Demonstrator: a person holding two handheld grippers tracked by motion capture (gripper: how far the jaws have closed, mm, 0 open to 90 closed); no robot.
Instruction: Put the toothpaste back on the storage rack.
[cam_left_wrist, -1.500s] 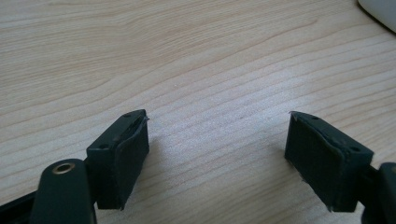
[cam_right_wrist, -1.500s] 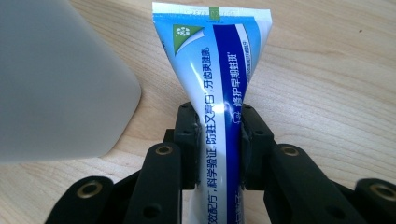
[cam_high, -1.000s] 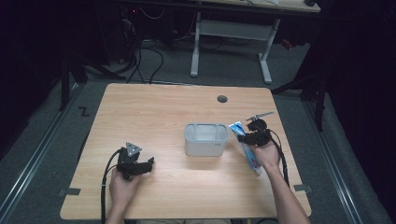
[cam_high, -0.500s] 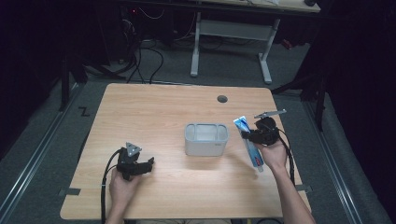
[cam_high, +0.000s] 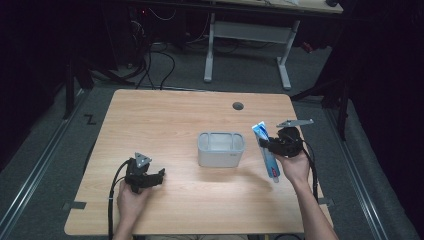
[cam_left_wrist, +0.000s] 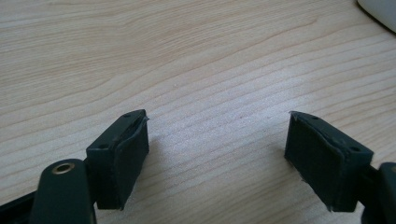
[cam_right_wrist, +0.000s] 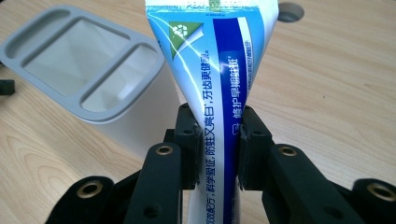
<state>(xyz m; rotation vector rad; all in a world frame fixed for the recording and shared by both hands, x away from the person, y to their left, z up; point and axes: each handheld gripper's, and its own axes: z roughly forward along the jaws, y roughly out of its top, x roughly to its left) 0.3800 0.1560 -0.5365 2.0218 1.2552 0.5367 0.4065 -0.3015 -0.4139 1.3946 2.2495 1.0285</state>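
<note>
A blue and white toothpaste tube (cam_right_wrist: 219, 84) stands pinched between the jaws of my right gripper (cam_right_wrist: 218, 140), which is shut on it. In the high view this tube (cam_high: 266, 150) hangs tilted just right of the grey holder, flat end up, with the right gripper (cam_high: 272, 145) at its middle. The grey plastic holder (cam_high: 220, 148) has several compartments and sits at the table's middle; its rim (cam_right_wrist: 51, 70) lies left of the tube. My left gripper (cam_high: 159, 176) rests low at the front left, open over bare wood, its pads (cam_left_wrist: 130, 149) wide apart.
The wooden table (cam_high: 170, 115) has a round cable hole (cam_high: 238, 105) at the back. A corner of the holder (cam_left_wrist: 380, 9) peeks in at the top right of the left gripper view. Beyond the table stand a white desk frame and cables on the floor.
My right gripper has lifted the toothpaste tube and carried it slightly right and back, away from the holder's side. The left gripper has stayed still.
</note>
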